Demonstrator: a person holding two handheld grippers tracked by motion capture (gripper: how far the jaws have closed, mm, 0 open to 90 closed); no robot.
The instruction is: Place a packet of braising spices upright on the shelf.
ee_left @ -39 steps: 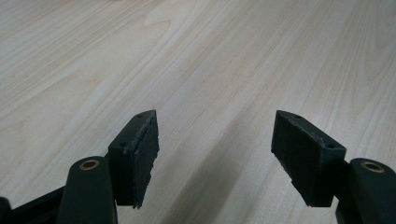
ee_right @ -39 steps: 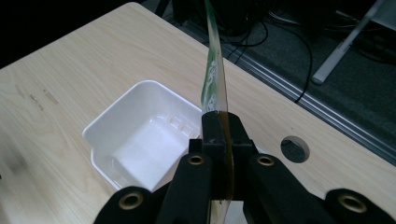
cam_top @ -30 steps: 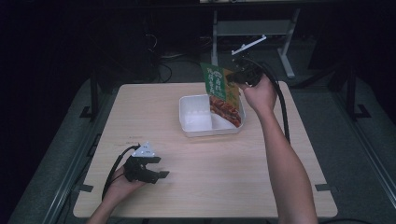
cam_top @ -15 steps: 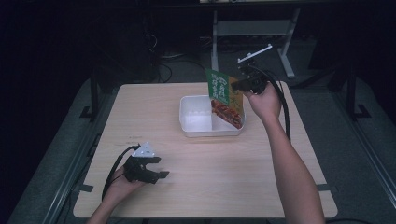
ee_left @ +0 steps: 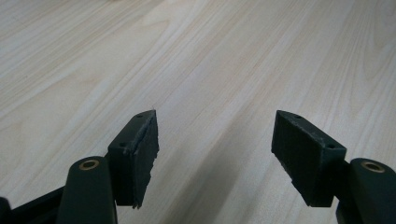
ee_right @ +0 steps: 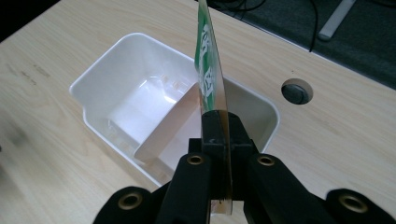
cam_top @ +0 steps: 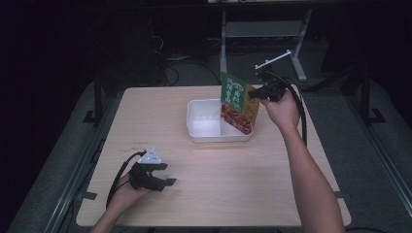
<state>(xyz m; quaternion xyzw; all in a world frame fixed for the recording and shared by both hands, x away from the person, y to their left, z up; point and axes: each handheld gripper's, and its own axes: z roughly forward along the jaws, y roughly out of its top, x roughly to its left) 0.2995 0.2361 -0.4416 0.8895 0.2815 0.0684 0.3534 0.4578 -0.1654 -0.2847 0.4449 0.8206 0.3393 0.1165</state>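
Right gripper (cam_top: 257,93): jaws clamped on 1 green snack packet (cam_top: 237,104), held upright above the white tub (cam_top: 204,127) at the table's (cam_top: 243,184) far side. Left gripper (cam_top: 163,174): jaws spread wide, holding nothing, low over bare tabletop near the front-left corner.

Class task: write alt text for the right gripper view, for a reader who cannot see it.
The right hand-held gripper pinches a green snack packet edge-on above a white plastic bin with a divider inside. The bin sits on a light wooden table.
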